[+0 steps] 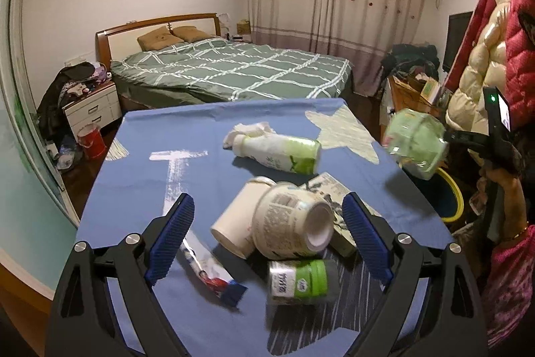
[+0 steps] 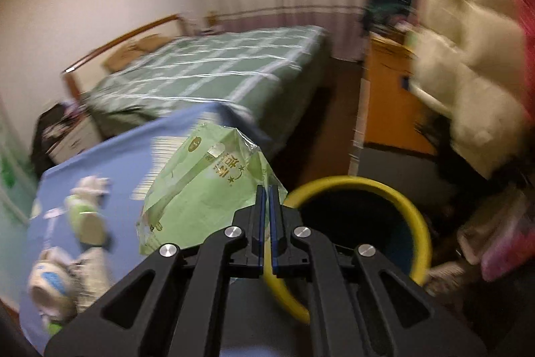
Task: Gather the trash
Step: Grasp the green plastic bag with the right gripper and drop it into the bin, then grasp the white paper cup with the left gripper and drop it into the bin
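My left gripper is open above the blue-clothed table. Between and just beyond its fingers lie a white paper cup and a printed tub, both on their sides. Nearer me lie a small green-capped bottle and a snack wrapper. Farther back are a white-and-green bottle and a crumpled tissue. My right gripper is shut on a corner of a pale green plastic bag, held in the air past the table's right edge, beside a yellow-rimmed bin.
A flat printed box lies behind the tub. The bin stands on the floor right of the table. A bed is beyond it, a nightstand at left, hanging coats and a person's arm at right.
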A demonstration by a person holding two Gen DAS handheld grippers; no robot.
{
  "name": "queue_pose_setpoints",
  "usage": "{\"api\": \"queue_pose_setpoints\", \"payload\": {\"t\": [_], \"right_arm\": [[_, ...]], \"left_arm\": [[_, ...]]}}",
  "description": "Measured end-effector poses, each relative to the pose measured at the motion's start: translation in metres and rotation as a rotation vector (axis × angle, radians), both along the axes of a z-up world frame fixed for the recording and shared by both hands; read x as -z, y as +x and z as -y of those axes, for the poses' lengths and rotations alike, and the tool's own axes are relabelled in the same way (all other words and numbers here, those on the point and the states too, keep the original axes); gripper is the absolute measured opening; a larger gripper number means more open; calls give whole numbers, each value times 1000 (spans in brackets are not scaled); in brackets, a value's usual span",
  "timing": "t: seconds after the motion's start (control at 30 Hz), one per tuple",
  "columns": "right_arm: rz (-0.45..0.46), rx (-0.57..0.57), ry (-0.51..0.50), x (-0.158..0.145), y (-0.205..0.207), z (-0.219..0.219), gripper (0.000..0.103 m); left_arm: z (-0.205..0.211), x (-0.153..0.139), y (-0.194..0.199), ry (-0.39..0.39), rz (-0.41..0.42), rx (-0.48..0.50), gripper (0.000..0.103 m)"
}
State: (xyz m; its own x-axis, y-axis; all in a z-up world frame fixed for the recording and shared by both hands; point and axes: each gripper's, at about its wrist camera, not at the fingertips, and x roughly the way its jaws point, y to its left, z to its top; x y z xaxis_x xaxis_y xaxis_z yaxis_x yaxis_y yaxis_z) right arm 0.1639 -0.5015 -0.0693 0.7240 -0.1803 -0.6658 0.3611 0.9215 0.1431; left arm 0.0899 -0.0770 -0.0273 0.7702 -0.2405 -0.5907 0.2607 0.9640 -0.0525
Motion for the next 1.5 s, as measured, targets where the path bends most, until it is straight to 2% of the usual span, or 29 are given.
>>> {"api": "queue_pose_setpoints", "payload": {"t": [0.17,0.4,0.47,0.63,1.0,1.27,1.5], "right_arm": [[-70,143,10,33,-15,65,3],[-149,200,36,72,-17,101,4],[-151,210,48,77,-19,105,10],[-132,206,44,76,-24,101,16],[-114,173,57,69,-16,92,17],[-122,157,72,72,-12,90,17],[-121,156,76,72,-12,91,17]], "left_arm": [[16,19,-2,34,-35,22,89],[44,43,11,89,-77,52,89],[50,49,15,105,-89,55,89],[61,60,27,157,-101,55,89],[74,83,47,263,-117,41,89],[81,86,50,301,-94,18,84],[79,87,59,293,-99,-7,81]]}}
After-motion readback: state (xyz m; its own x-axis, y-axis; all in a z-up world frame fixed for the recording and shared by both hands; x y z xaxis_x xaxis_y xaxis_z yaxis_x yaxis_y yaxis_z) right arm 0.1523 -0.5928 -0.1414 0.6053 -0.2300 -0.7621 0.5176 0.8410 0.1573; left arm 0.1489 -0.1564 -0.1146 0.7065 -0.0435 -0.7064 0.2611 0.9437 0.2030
